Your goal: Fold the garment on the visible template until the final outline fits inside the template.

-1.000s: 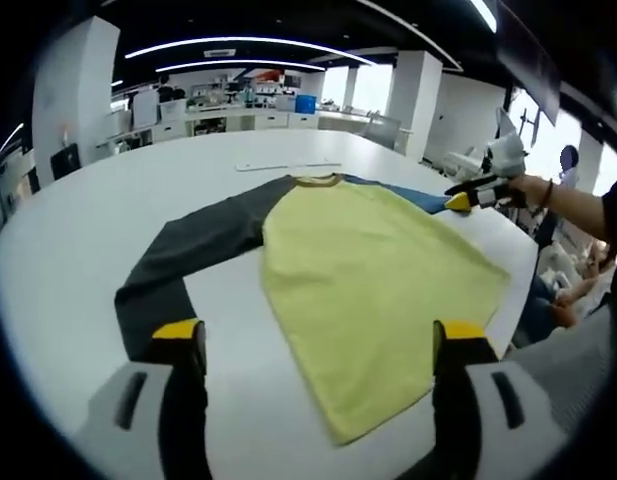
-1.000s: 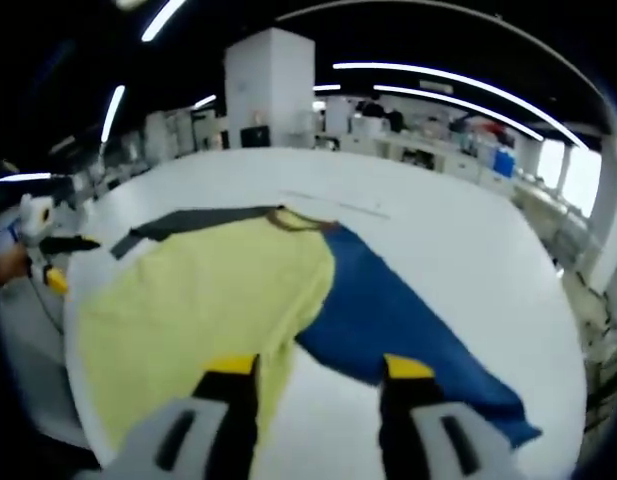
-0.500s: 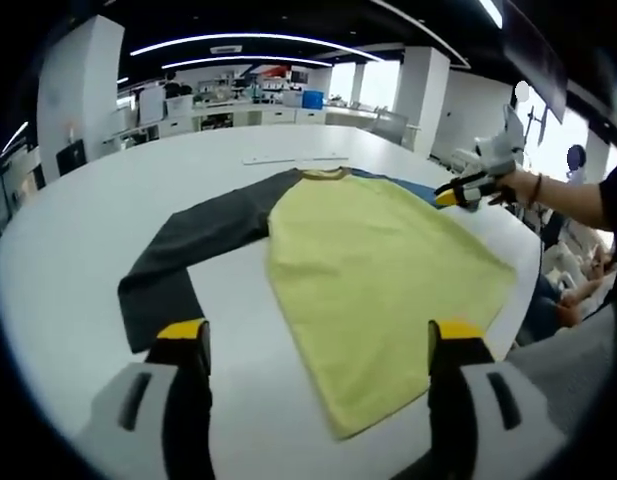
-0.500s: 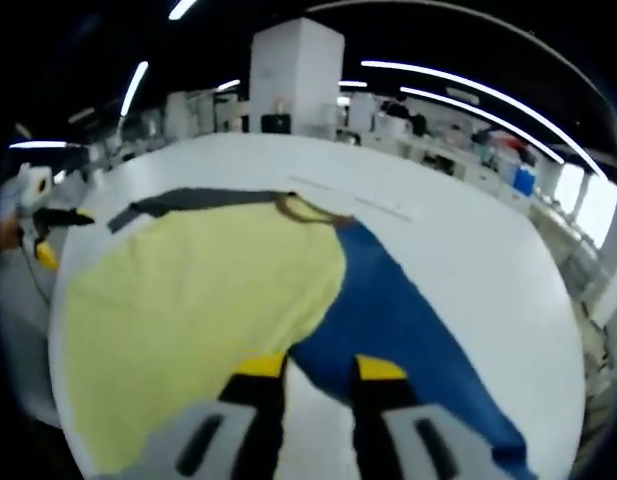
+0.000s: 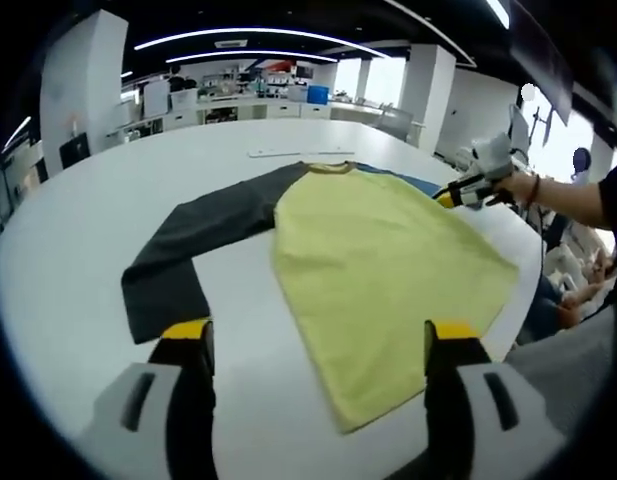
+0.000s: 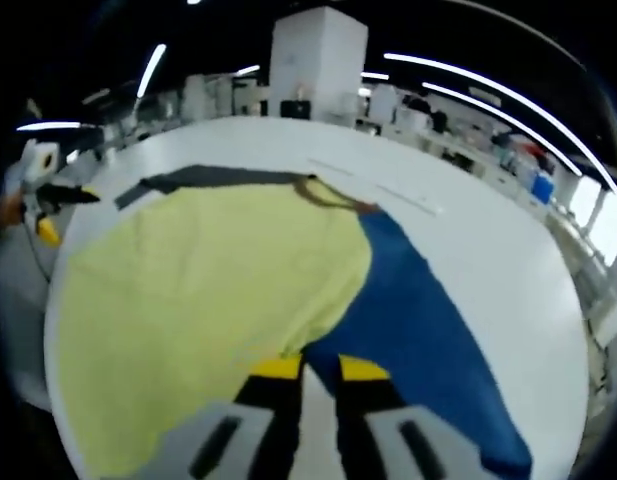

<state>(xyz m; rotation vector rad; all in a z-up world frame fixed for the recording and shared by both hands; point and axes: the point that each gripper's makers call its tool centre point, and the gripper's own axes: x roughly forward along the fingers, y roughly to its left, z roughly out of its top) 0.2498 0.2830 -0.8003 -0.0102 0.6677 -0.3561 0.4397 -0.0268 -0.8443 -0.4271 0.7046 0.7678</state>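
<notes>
We are counting one garment (image 5: 388, 260) lying on one white counter (image 5: 78, 240): it is showing one yellow body, one dark grey sleeve (image 5: 188, 250) and one blue sleeve (image 6: 418, 330). We are seeing one thin white strip (image 5: 298, 153) beyond the collar, and two tools, left (image 5: 313, 340) and right (image 6: 321, 368).

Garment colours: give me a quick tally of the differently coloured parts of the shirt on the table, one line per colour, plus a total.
Yellow body panel: 1
Dark grey sleeve: 1
Blue sleeve: 1
Brown collar band: 1
Total: 4 coloured parts on 1 garment, lying on the white table.
</notes>
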